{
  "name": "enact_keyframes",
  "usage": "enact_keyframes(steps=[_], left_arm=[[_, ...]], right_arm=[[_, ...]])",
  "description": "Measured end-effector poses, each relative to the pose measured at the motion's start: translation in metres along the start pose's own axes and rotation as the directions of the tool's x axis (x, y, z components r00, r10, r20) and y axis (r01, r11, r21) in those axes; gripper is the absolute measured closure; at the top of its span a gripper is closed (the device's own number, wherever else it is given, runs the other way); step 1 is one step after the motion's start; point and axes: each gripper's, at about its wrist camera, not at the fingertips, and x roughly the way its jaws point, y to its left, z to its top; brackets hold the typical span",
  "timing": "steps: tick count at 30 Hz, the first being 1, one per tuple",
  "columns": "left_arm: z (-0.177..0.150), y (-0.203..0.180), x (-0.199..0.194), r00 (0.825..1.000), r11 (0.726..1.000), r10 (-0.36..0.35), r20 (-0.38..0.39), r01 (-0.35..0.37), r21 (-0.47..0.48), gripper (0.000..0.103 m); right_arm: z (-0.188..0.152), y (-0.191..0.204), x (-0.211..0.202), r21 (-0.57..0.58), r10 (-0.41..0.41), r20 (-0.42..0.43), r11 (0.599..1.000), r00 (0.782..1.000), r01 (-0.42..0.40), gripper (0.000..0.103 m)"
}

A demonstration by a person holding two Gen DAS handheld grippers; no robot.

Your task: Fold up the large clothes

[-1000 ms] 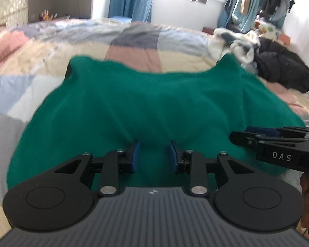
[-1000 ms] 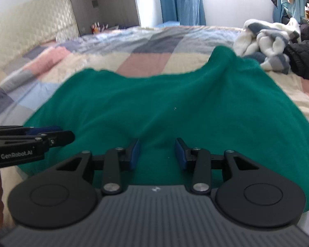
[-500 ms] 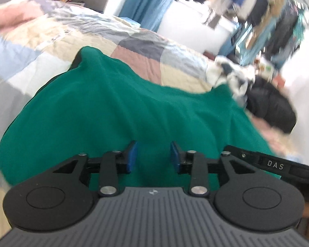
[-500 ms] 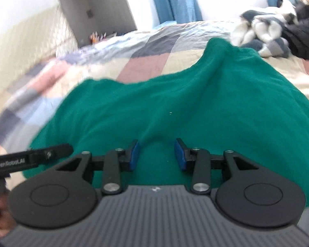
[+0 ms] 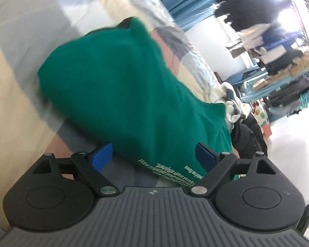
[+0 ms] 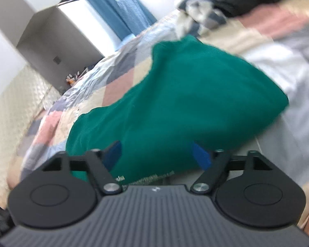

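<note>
While both tongs are opening, the green garment [image 5: 121, 94] lies on the bed [image 5: 20, 107], spread over the patchwork quilt [image 6: 117, 82] with its near hem, which carries a line of pale print, just ahead of the cameras. The left tongs [image 5: 153, 157] stand wide, blue pads apart, with the hem between them but nothing pinched; the right tongs [image 6: 157, 154] are likewise parted over the same hem, and no cloth appears pressed there either. Both views are tilted and blurred, so whether a pad brushes the fabric cannot be told. The garment seems to be doubled over, a dark inner layer showing at its far corner, which suggests a fold has just been laid and let go. The risk now is mostly in the release: knit cloth clings, and if a pad snags the hem as the tongs draw off, the top layer could drag back and undo the fold. The soft, uneven quilt may also let the edges slide out of line. A pile of other clothes [image 5: 232, 100] lies near the garment's far side, on the bed; a wide next fold could sweep into it and bunch the fabric.
</note>
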Motion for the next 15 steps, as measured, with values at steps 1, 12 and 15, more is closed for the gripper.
enact_keyframes(steps=[1,12,15], left_arm=[[0.000,0.004,0.002,1.000,1.000,-0.003,-0.013,0.002,-0.029,0.012],[0.000,0.063,0.029,0.989,0.912,-0.134,-0.057,0.101,-0.399,0.010],[0.001,0.078,0.035,0.986,0.868,-0.165,-0.019,0.136,-0.478,0.011]], right_arm=[[-0.001,-0.005,0.001,0.040,0.012,-0.013,0.999,1.000,-0.012,0.019],[-0.016,-0.064,0.049,0.565,0.231,-0.056,0.809,0.971,-0.160,0.009],[-0.021,-0.066,0.064,0.611,0.254,-0.060,0.774,0.965,-0.166,0.008]])
